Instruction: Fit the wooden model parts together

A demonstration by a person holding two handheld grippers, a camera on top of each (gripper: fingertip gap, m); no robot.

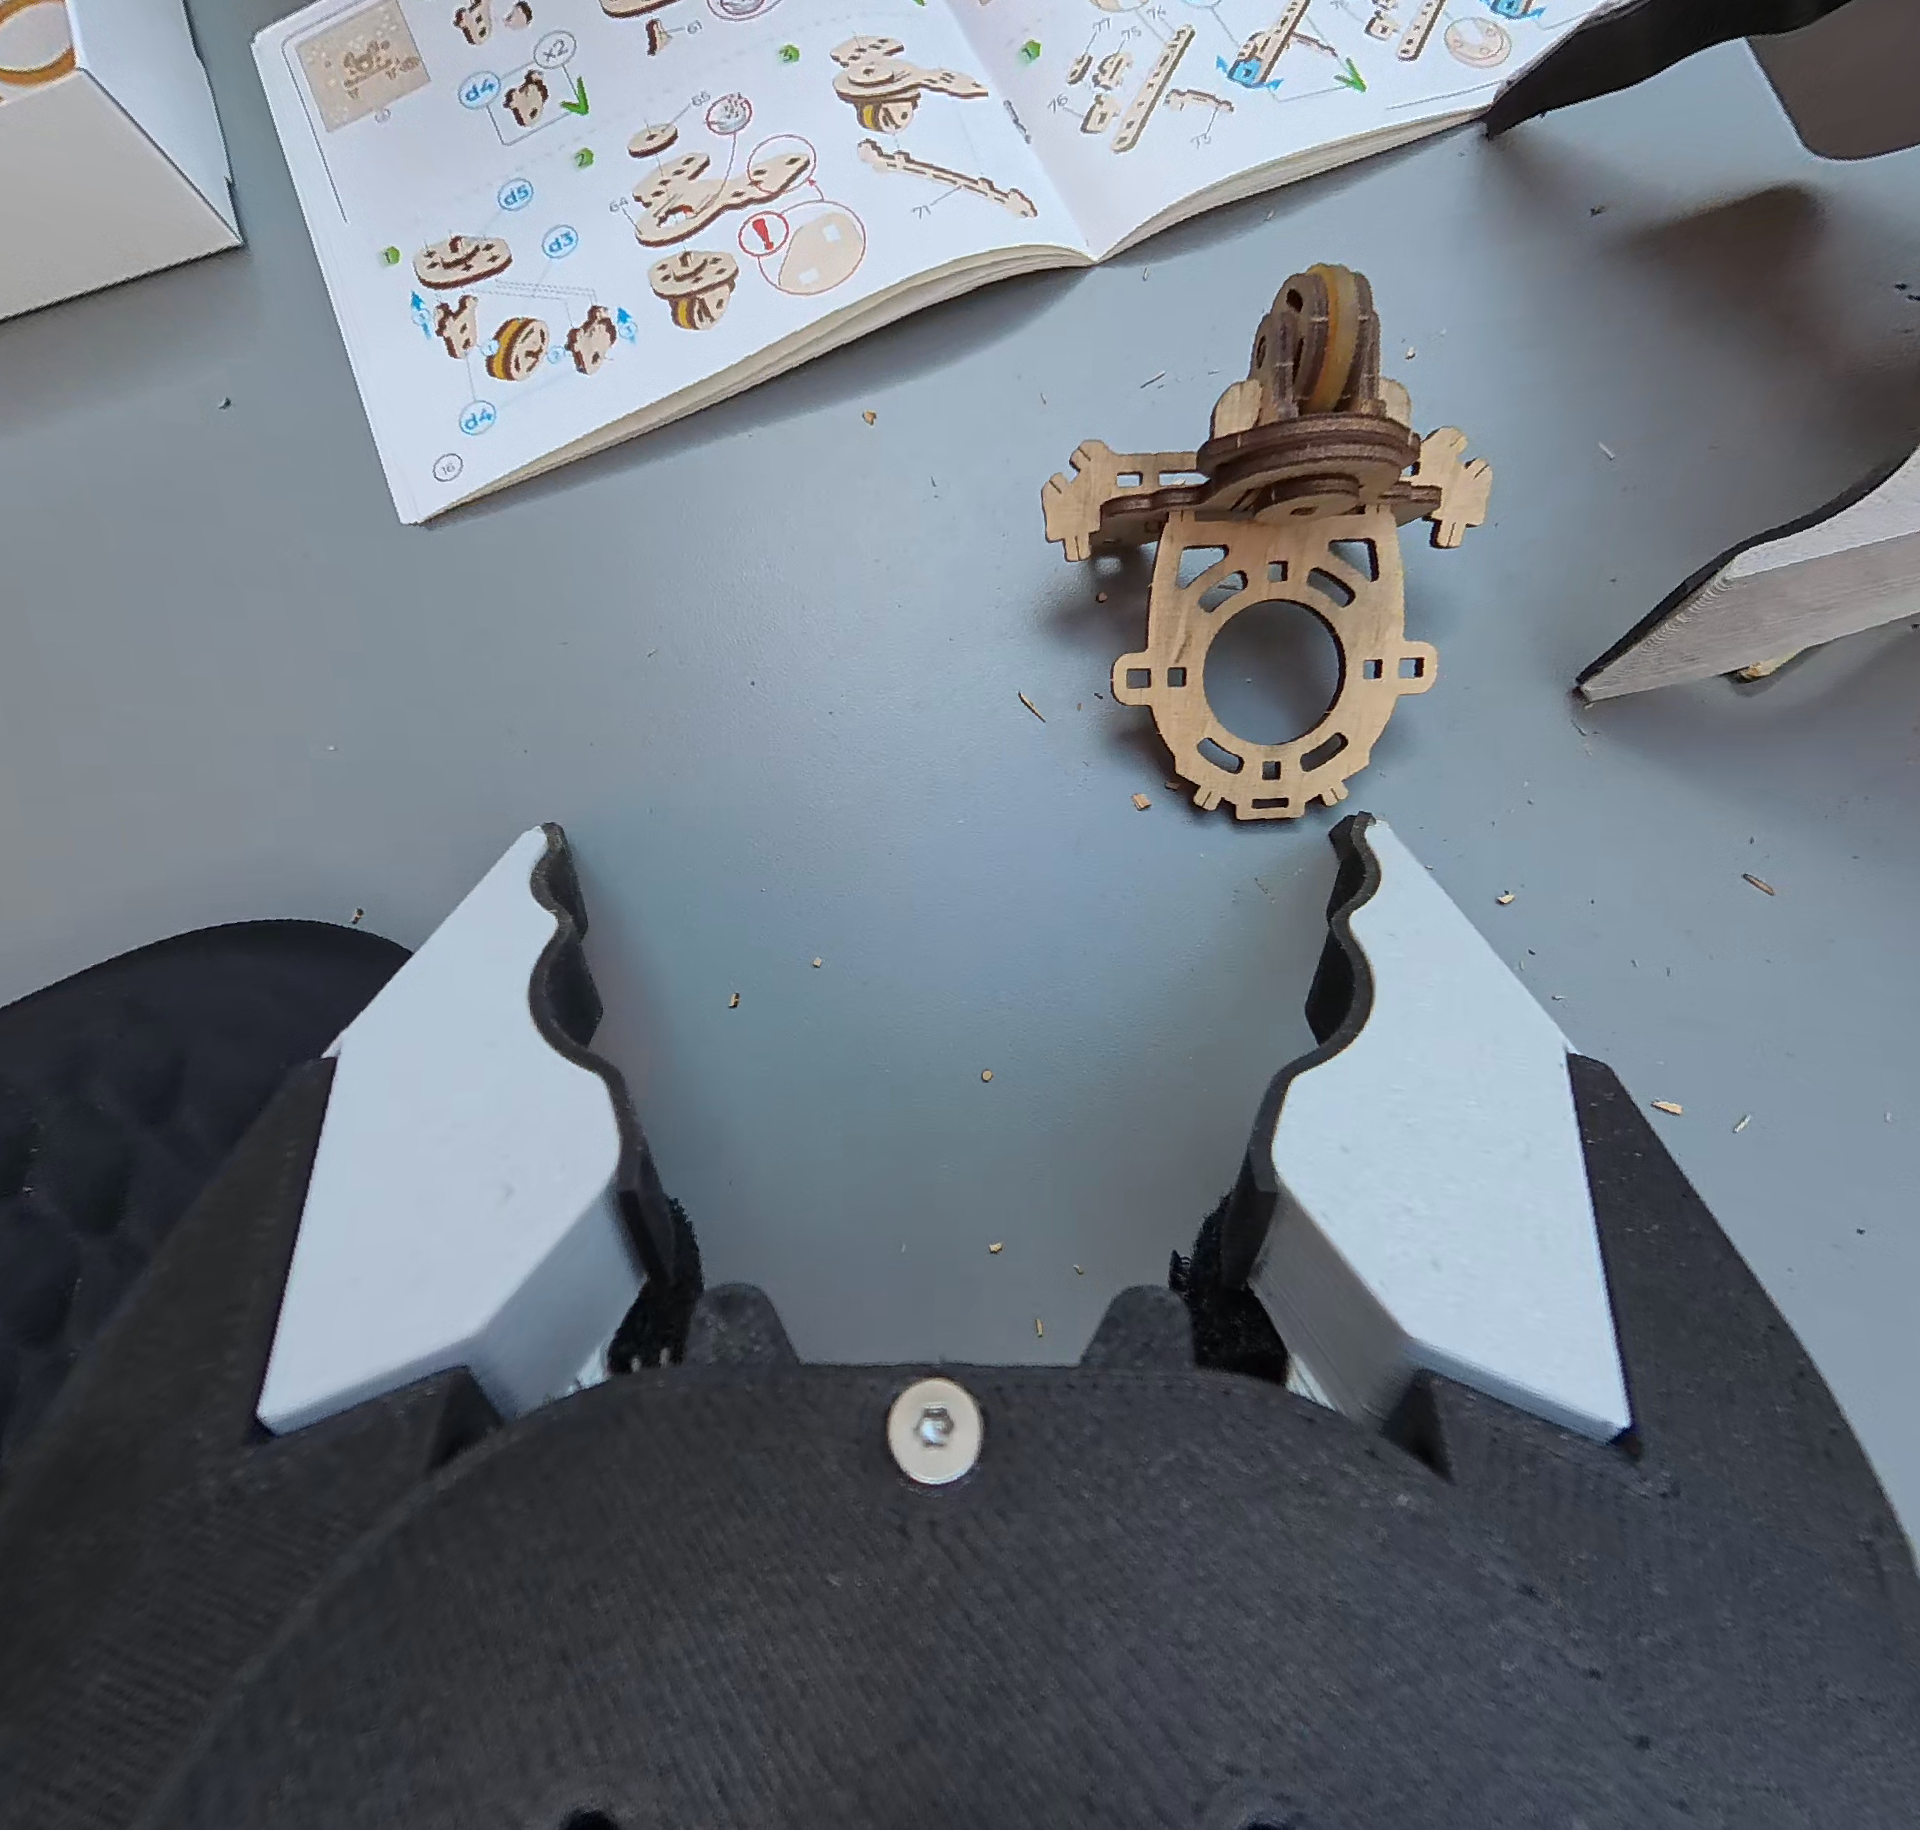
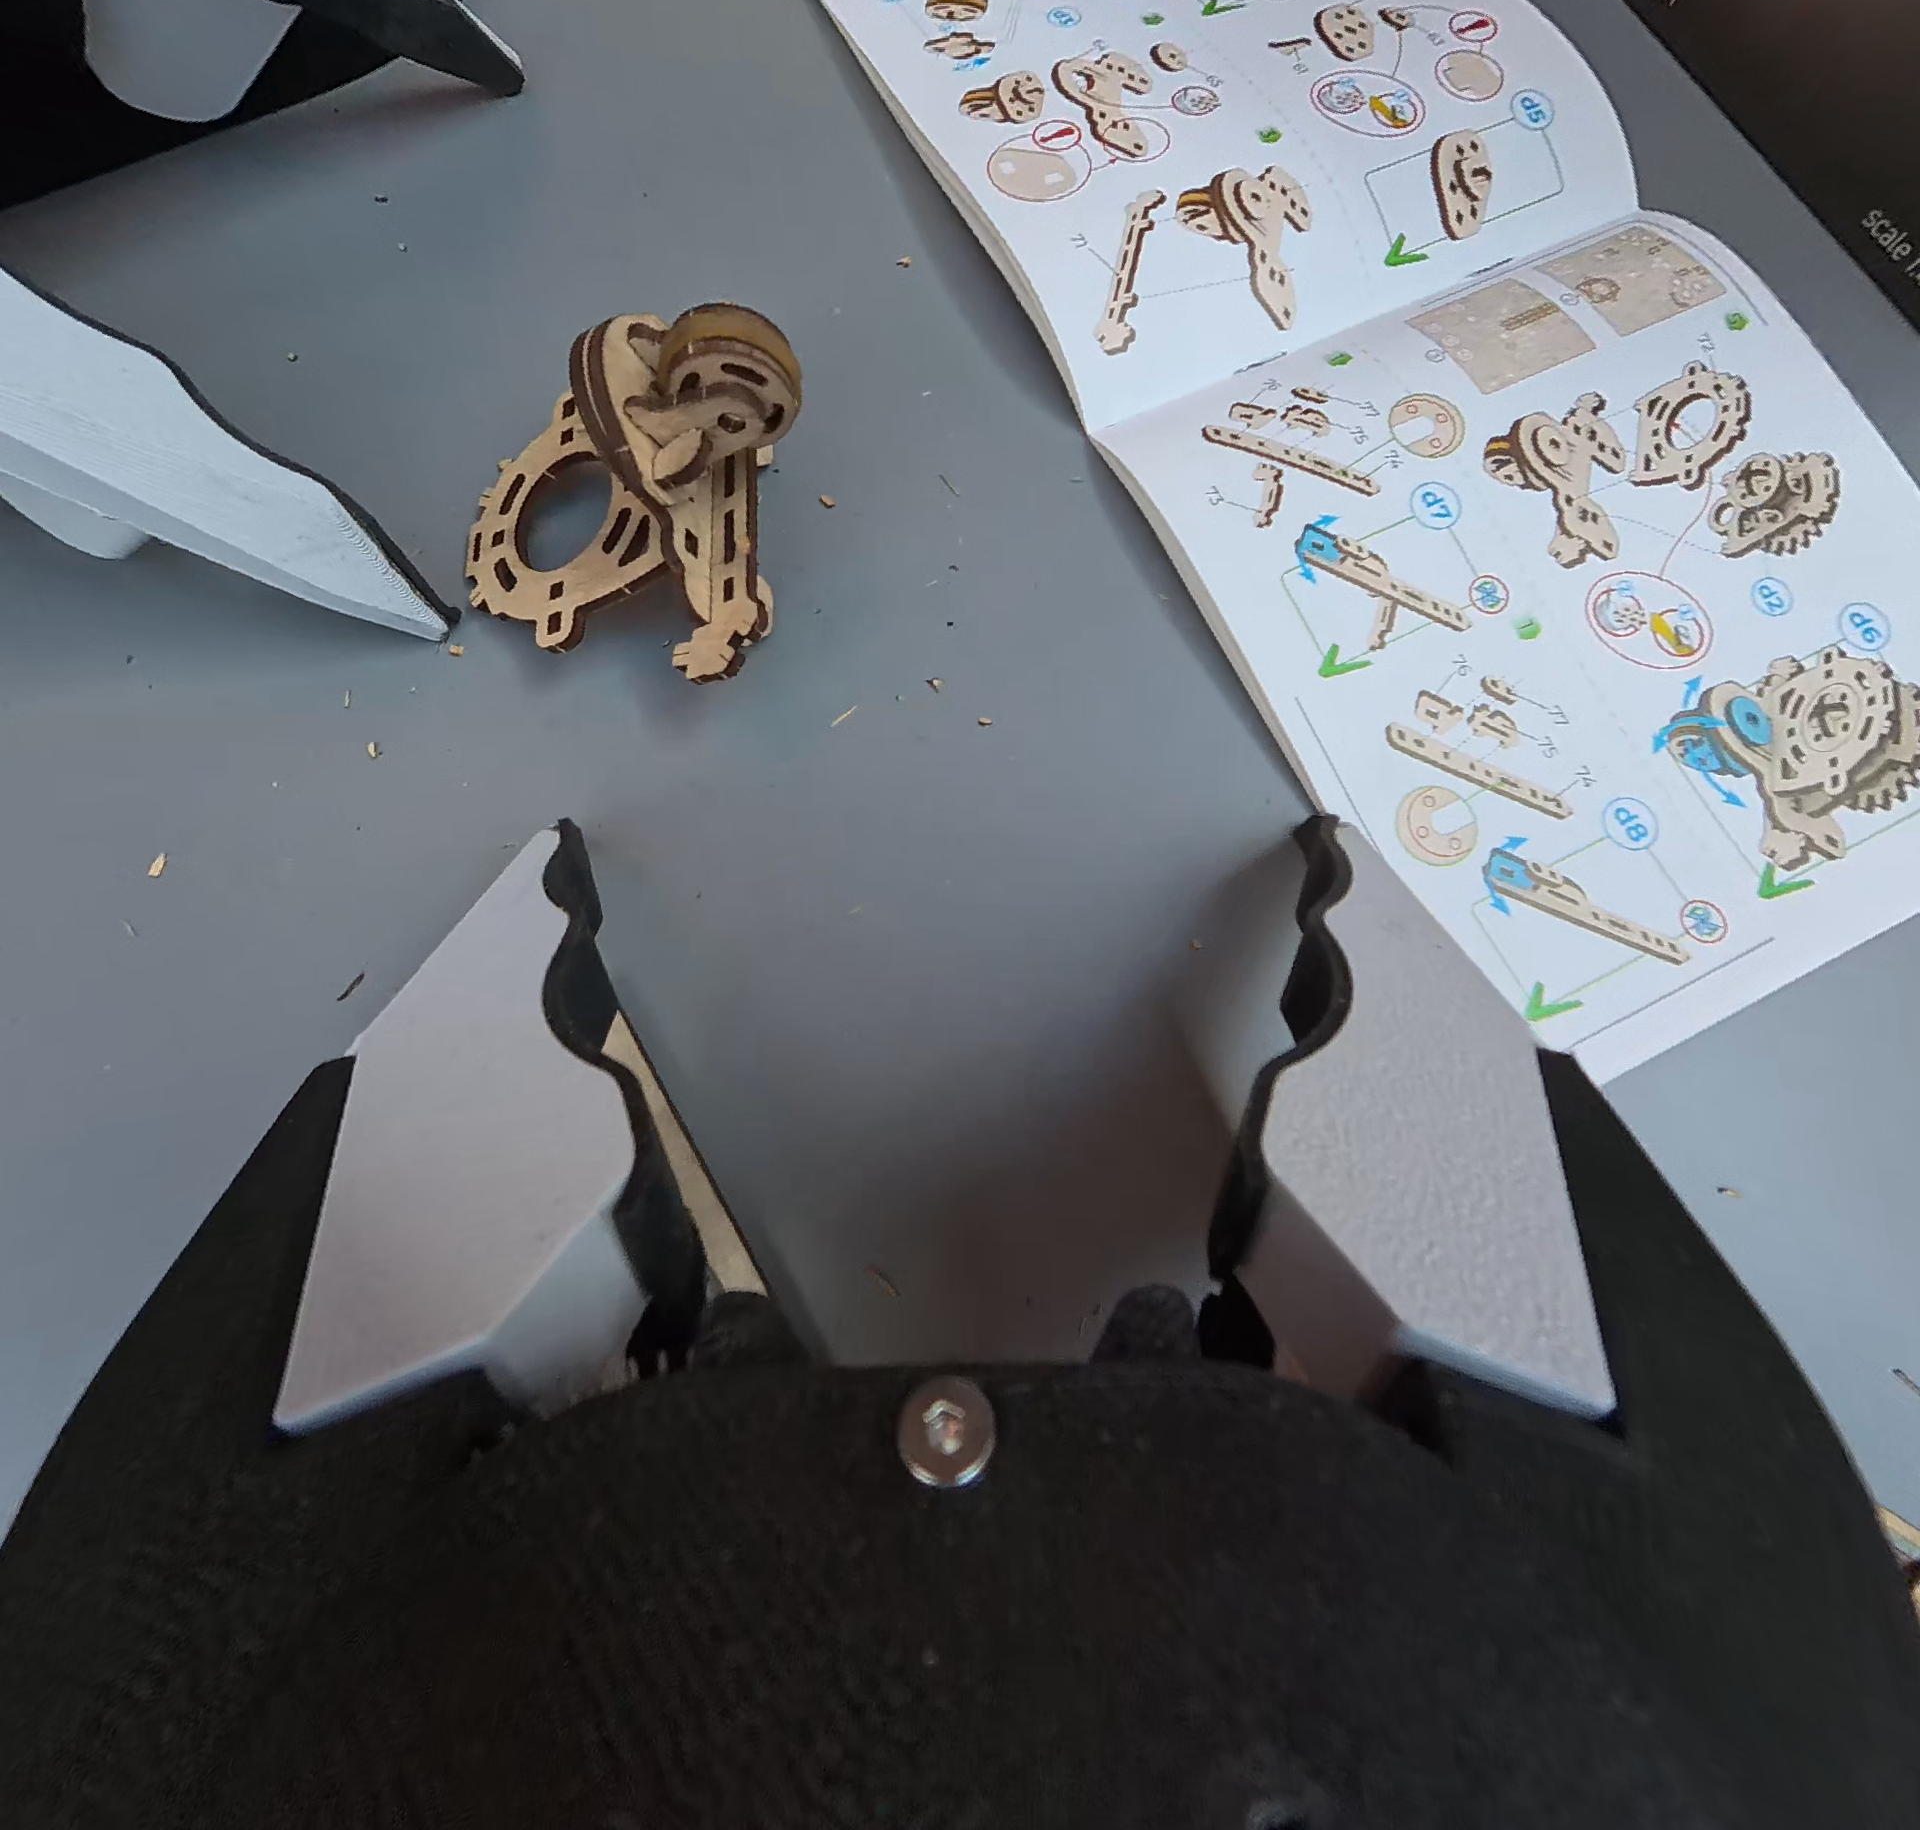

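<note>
On the grey table the wooden model rests free, between the two grippers and touched by neither. Its ringed plate lies flat while a crossbar and a small wheel rise at the far end; how these join is hard to make out. Both the left gripper and the right gripper stand wide open, holding nothing. An open instruction booklet lies beyond, cut off by the frame, beside a partly visible white box.
</note>
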